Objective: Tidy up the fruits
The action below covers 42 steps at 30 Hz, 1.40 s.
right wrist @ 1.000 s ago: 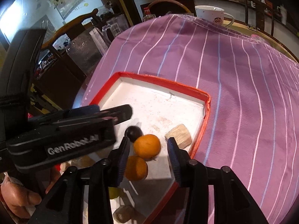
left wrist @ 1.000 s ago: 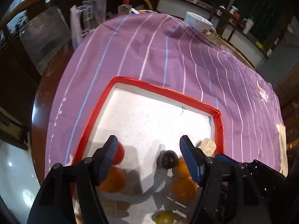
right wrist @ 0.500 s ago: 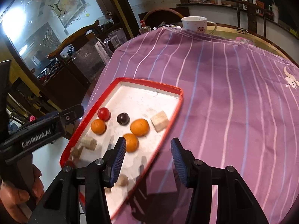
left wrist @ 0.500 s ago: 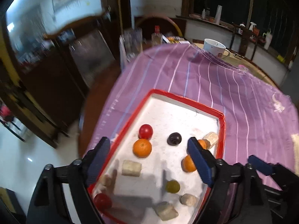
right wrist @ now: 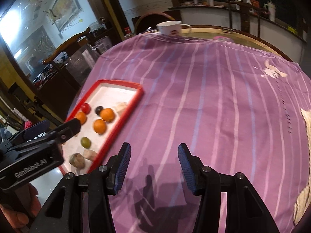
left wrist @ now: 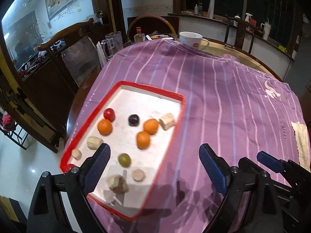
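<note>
- Fruit was gathered in a red-rimmed white rectangular tray (left wrist: 181, 104), which lay on the left part of a purple striped tablecloth (left wrist: 223, 97).
- Three round oranges (left wrist: 105, 126) (left wrist: 150, 126) (left wrist: 143, 139), a small red fruit (left wrist: 109, 114), a dark plum-like fruit (left wrist: 133, 120) and a green round fruit (left wrist: 124, 160) were seen inside the tray, among pale beige chunks (left wrist: 166, 118).
- The left gripper (left wrist: 154, 168) was held above the tray's near end, its blue-padded fingers (left wrist: 98, 164) spread wide with nothing between them.
- The right gripper (right wrist: 153, 168) was held over bare cloth to the right of the tray, likewise spread and empty.
- A white mug (left wrist: 190, 38) stood at the far table edge.
</note>
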Each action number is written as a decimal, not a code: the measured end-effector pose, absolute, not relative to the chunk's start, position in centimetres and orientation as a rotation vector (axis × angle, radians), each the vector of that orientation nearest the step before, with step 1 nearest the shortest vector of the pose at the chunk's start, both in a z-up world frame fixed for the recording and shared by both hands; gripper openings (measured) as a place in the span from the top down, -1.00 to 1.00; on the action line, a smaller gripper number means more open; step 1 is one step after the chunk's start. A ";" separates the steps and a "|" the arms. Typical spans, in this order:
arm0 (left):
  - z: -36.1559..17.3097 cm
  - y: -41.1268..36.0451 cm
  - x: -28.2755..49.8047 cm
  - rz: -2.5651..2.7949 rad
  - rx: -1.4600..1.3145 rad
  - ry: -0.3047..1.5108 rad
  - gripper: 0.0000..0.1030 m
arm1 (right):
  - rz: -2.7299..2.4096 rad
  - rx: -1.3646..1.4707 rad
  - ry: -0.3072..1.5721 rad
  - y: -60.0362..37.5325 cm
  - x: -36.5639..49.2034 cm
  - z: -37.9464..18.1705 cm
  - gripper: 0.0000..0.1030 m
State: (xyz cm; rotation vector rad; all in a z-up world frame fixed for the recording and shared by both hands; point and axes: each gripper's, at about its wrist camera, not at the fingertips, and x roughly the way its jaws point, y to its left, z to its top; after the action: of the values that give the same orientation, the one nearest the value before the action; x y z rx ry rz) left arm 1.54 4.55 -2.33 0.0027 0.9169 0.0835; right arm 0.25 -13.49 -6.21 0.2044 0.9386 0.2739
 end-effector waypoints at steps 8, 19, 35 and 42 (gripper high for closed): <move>-2.4 1.4 -0.1 0.066 -0.002 0.923 -0.79 | 0.274 0.186 0.951 -16.1 -1.4 -6.5 -0.08; -0.5 -0.1 -1.4 0.074 0.005 0.863 -0.79 | 0.302 0.140 0.925 -15.9 -2.6 -5.4 -0.09; -0.4 2.0 -2.2 0.095 -0.013 0.861 -0.79 | 0.317 0.116 0.935 -13.3 -3.0 -5.2 -0.11; 0.3 3.2 -3.0 0.101 -0.033 0.846 -0.79 | 0.319 0.104 0.922 -12.2 -3.5 -4.5 -0.12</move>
State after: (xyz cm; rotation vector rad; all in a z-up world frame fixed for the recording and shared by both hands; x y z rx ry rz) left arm -2.96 3.24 0.27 -0.0332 0.8460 0.1005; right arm -3.48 -12.23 -4.55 0.1041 0.9222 0.3195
